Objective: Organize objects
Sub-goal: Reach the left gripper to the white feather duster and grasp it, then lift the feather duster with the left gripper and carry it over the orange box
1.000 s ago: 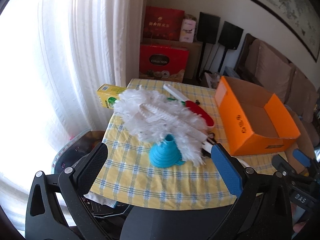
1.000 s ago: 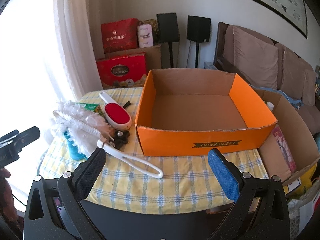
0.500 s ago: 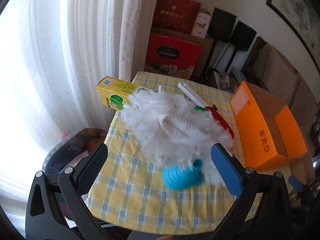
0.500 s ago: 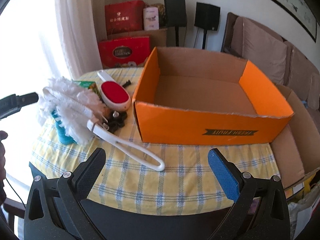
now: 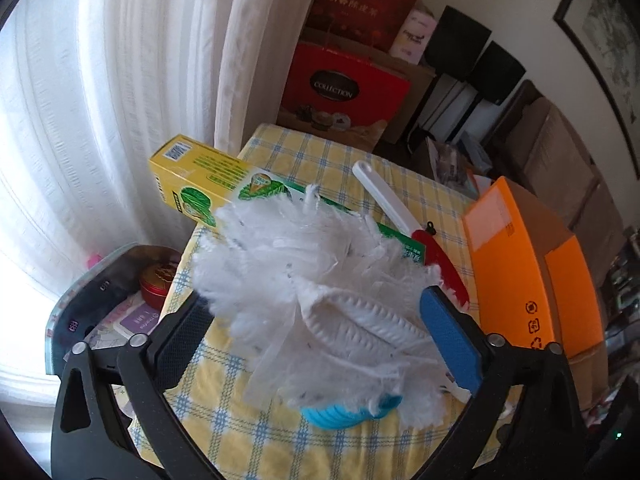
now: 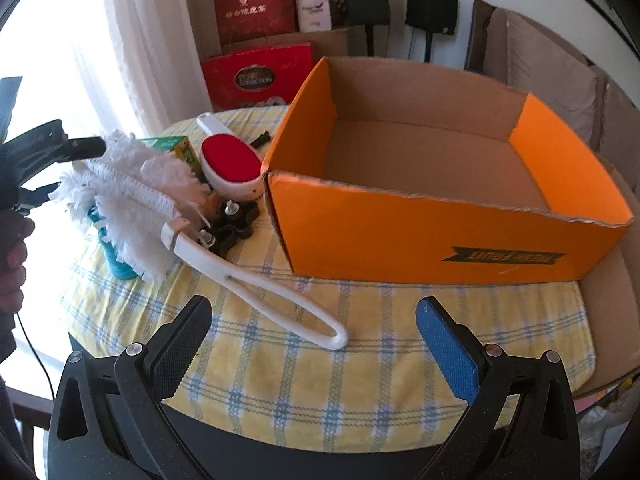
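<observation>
A white fluffy duster (image 5: 312, 280) lies across a blue funnel (image 5: 344, 416) on the yellow checked tablecloth (image 5: 248, 432). My left gripper (image 5: 316, 304) straddles the duster's head; its jaws are closing, and the fluff brushes both pads without being squeezed. Behind the duster lie a yellow-green carton (image 5: 208, 176) and a red lint brush (image 5: 444, 264). In the right wrist view my right gripper (image 6: 312, 308) hangs open over the table's near edge, with the looped end of the duster's white handle (image 6: 280, 296) on the cloth just ahead. The orange box (image 6: 440, 232) stands empty to the right.
Black star knobs (image 6: 232, 224) sit beside the orange box. A hand (image 6: 12, 248) holds the left gripper (image 6: 64, 168) at the left. Red gift boxes (image 6: 256, 72), speakers and a sofa stand behind. A glass side table (image 5: 100, 300) with a red tin is beside the curtain.
My left gripper has come down and forward until the duster's head sits between its jaws, which have narrowed slightly. My right gripper has sunk closer to the table and the handle.
</observation>
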A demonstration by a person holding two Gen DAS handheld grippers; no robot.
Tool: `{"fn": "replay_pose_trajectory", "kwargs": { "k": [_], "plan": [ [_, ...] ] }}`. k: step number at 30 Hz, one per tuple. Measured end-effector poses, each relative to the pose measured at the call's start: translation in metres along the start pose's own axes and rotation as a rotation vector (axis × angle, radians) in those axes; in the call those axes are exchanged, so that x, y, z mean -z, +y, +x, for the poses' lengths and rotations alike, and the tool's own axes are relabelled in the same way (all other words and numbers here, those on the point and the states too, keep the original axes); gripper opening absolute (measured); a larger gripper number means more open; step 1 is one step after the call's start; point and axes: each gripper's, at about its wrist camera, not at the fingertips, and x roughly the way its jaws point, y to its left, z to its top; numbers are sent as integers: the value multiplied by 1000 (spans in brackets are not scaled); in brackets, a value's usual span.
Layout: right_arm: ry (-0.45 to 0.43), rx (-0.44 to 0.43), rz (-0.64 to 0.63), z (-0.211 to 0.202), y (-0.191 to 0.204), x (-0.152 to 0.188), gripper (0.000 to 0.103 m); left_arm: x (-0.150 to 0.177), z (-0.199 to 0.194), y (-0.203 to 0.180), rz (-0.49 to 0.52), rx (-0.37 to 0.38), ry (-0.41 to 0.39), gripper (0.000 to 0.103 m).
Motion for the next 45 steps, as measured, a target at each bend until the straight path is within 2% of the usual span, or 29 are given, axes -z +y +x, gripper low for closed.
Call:
{"fn": "replay_pose_trajectory", "kwargs": {
  "k": [4, 6, 9, 12, 18, 25, 28, 31, 33, 34, 35, 39, 45],
  "plan": [
    [7, -41, 6, 6, -2, -1, 103, 0, 6, -1, -11, 37, 16, 80],
    [9, -53, 0, 9, -2, -1, 103, -2, 9, 0, -22, 53, 24, 65],
    [19, -65, -5, 13, -3, -1, 103, -3, 9, 2, -42, 91, 37, 53],
    [33, -80, -2, 18, -4, -1, 103, -5, 5, -1, -43, 107, 32, 45],
    [17, -77, -27, 14, 2, 2, 103, -7, -16, -14, -13, 134, 1, 40],
    [-27, -83, -115, 2, 18, -2, 103, -10, -43, -31, 17, 176, -26, 37],
    [-22, -78, -136, 5, 23, -2, 93, -9, -58, -40, 36, 201, -41, 34],
    [-17, -103, -153, 7, 26, 0, 77, -8, -69, -45, 57, 207, -56, 33],
    [-7, -126, -158, 9, 27, 2, 58, -7, -73, -49, 67, 208, -57, 32],
    [1, -134, -163, 10, 28, 2, 52, -6, -73, -50, 70, 209, -55, 32],
    [10, -137, -170, 12, 29, 3, 41, -5, -74, -52, 74, 205, -59, 32],
    [-2, -130, -214, 8, 35, 6, 35, -4, -82, -51, 67, 235, -63, 31],
    [-33, -107, -237, -10, 36, 5, 33, -8, -97, -60, 71, 278, -82, 31]
  ]
}}
